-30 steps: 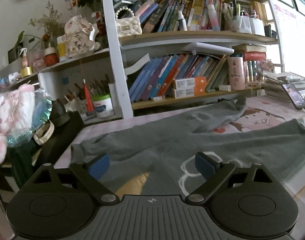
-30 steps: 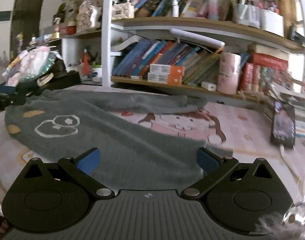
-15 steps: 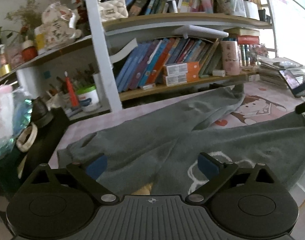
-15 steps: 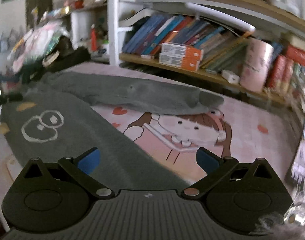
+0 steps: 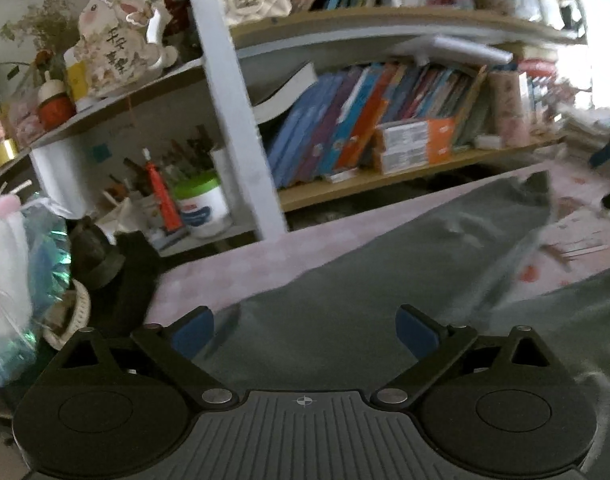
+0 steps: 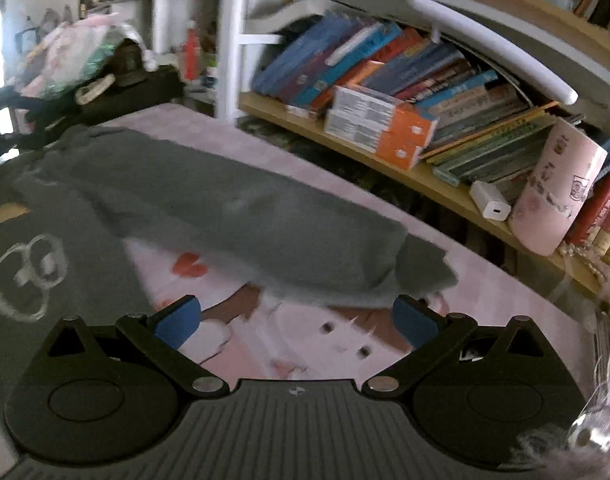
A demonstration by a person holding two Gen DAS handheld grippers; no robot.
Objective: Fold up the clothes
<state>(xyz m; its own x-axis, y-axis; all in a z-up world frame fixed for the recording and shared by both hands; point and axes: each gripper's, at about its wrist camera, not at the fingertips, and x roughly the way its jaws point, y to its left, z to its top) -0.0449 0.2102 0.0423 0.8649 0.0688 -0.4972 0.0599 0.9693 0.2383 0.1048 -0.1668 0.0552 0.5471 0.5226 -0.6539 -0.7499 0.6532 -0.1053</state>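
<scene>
A grey sweater (image 5: 345,280) with a white cartoon outline (image 6: 25,276) lies spread on a pink printed cloth (image 6: 289,332). Its long sleeve (image 6: 265,224) stretches toward the bookshelf side, cuff (image 6: 425,268) at the right. My left gripper (image 5: 305,330) is open and empty, low over the sweater's shoulder near the sleeve's root. My right gripper (image 6: 297,320) is open and empty, just in front of the sleeve near its cuff, over the pink cloth.
A bookshelf (image 5: 385,132) full of books runs along the far edge of the surface. A pink cylinder (image 6: 553,200) and white charger (image 6: 491,206) stand on the low shelf. Black items and a plastic-wrapped bundle (image 5: 21,272) crowd the left end.
Both grippers have moved forward toward the far sleeve. The left now sits over the shoulder; the right has come close to the cuff. Both stay open.
</scene>
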